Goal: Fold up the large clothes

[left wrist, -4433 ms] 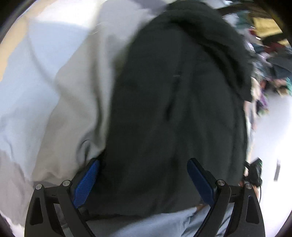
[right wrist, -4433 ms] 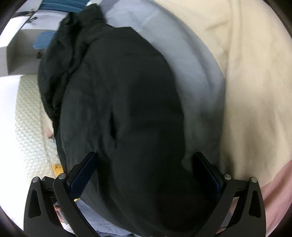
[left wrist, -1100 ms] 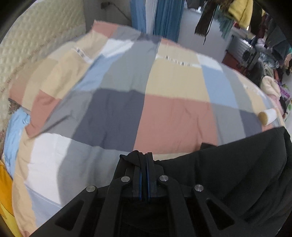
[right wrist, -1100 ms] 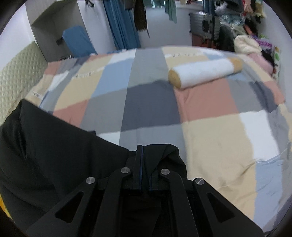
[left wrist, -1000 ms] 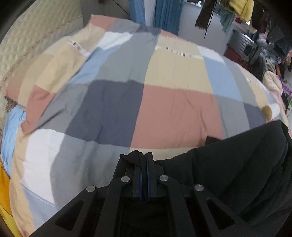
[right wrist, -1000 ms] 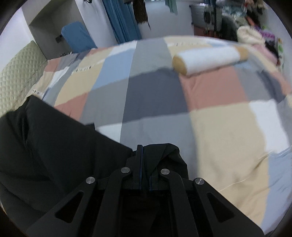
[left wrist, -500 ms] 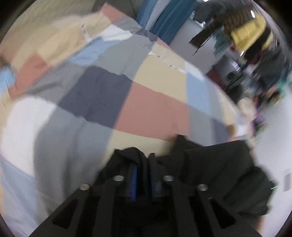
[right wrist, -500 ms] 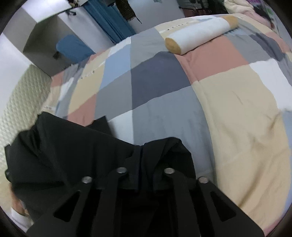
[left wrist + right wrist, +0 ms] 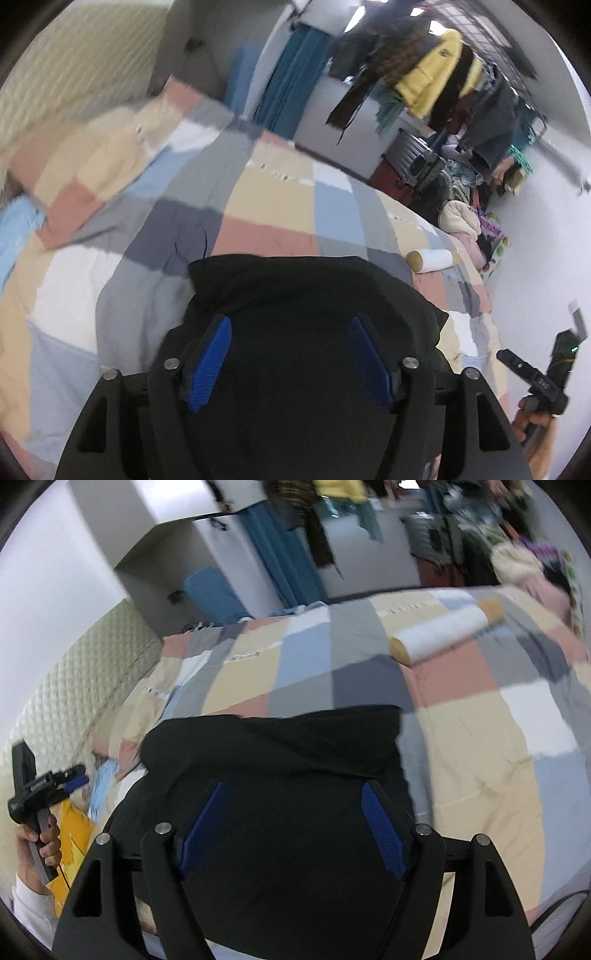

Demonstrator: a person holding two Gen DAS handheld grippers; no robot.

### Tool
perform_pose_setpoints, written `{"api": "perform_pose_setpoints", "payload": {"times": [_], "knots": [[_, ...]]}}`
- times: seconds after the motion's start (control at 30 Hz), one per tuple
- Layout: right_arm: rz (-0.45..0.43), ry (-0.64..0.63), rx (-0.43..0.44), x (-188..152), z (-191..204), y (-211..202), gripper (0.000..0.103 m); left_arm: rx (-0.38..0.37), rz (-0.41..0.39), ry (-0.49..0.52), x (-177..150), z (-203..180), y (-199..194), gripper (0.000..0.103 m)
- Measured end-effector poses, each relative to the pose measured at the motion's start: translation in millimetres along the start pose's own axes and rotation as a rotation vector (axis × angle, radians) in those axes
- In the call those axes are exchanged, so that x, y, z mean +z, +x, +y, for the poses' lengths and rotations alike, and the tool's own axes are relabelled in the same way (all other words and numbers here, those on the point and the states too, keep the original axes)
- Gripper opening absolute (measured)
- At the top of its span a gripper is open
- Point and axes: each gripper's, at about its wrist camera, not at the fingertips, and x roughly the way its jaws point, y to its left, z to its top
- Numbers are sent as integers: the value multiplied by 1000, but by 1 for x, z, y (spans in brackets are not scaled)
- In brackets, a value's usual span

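Where the one patchwork bed (image 9: 480,738) spreads across both views, one black garment (image 9: 303,295) lies on its near edge, with open quilt beyond it. One white bolster (image 9: 443,635) rests well apart, toward the far side. Two claws hang over the garment: the left claw (image 9: 290,354) and the right claw (image 9: 291,827) each stand wide apart, gripping nothing, whereas half a second ago both pinched the cloth.
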Motion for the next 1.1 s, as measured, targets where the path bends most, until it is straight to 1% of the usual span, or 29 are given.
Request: {"api": "perform_pose_setpoints", "payload": {"times": [0.07, 0.17, 0.23, 0.3, 0.37, 0.43, 0.5, 0.57, 0.6, 0.73, 0.83, 1.0, 1.1], "knots": [[-19, -37, 2, -2, 21, 4, 79, 41, -6, 59, -4, -22, 9, 67], [-61, -58, 17, -6, 45, 14, 80, 80, -26, 109, -10, -45, 25, 67], [-88, -54, 22, -13, 50, 21, 80, 80, -27, 158, -20, -56, 36, 67], [-84, -50, 19, -23, 53, 33, 80, 122, -48, 226, -29, -63, 50, 67], [-89, -55, 20, -33, 54, 46, 80, 146, -59, 269, -36, -65, 64, 67], [-103, -71, -4, -36, 55, 61, 80, 144, -82, 300, -43, -68, 76, 67], [-126, -93, -22, -36, 55, 74, 81, 153, -94, 308, -47, -70, 90, 67], [-130, -110, -39, -35, 54, 88, 81, 169, -68, 318, -51, -69, 108, 67], [-122, -117, -49, -34, 53, 97, 81, 164, -63, 308, -53, -65, 117, 67], [-102, -134, -35, -28, 50, 121, 82, 114, -65, 267, -57, -51, 131, 67], [-99, -156, -36, -30, 51, 132, 85, 101, -61, 254, -56, -47, 137, 68], [-97, -165, -67, -34, 53, 152, 89, 175, -53, 298, -56, -51, 157, 70], [-95, -175, -85, -31, 53, 169, 90, 195, -45, 279, -49, -46, 170, 71]]}}
